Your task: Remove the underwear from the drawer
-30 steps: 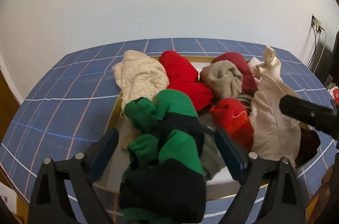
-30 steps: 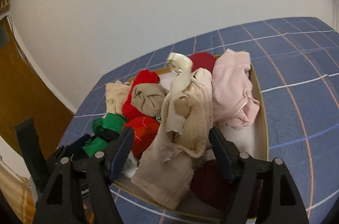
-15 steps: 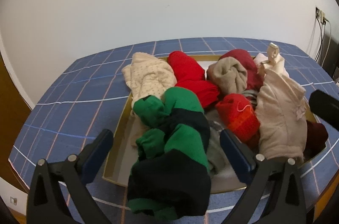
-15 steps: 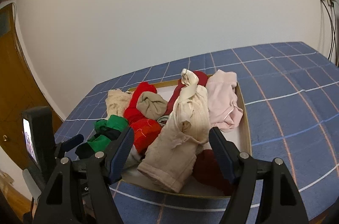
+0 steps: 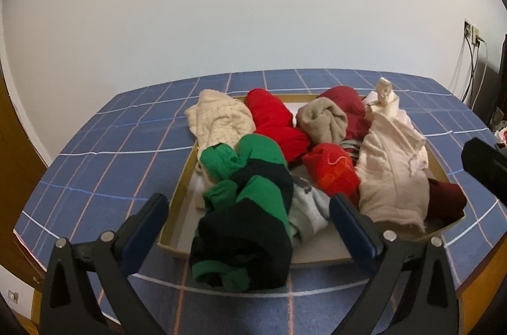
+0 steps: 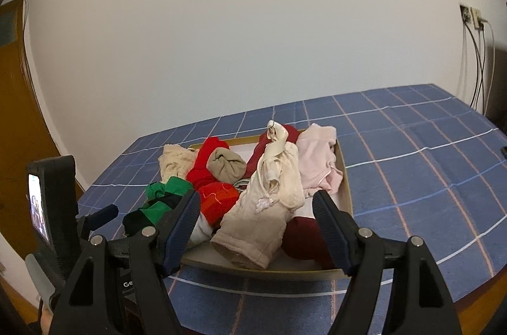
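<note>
A shallow cardboard-coloured drawer [image 5: 177, 199] sat on a bench covered in a blue checked cloth [image 5: 104, 151], heaped with rolled and crumpled underwear. At its near left corner a green-and-black striped piece [image 5: 250, 218] spilled over the drawer's front wall onto the cloth, its rolled black end with a green band lying nearest. Behind it lay a cream dotted piece [image 5: 218, 119] at the far left, a bright red roll [image 5: 272, 119], a khaki knot [image 5: 323, 119] against a dark red piece [image 5: 345, 100], and an orange-red bundle [image 5: 332, 170] in the middle. To the right a long beige piece [image 6: 266, 208] stood bunched upward, ending in a pale elastic band; a pale pink piece [image 6: 320, 157] lay against the right wall, and a maroon one [image 6: 301, 237] at the near right corner. The left tongs [image 5: 248, 224] stood wide, framing the green-and-black piece without pressing it. The right tongs [image 6: 256, 221] stood apart at a middling gap, empty, with the beige piece showing between them but untouched.
</note>
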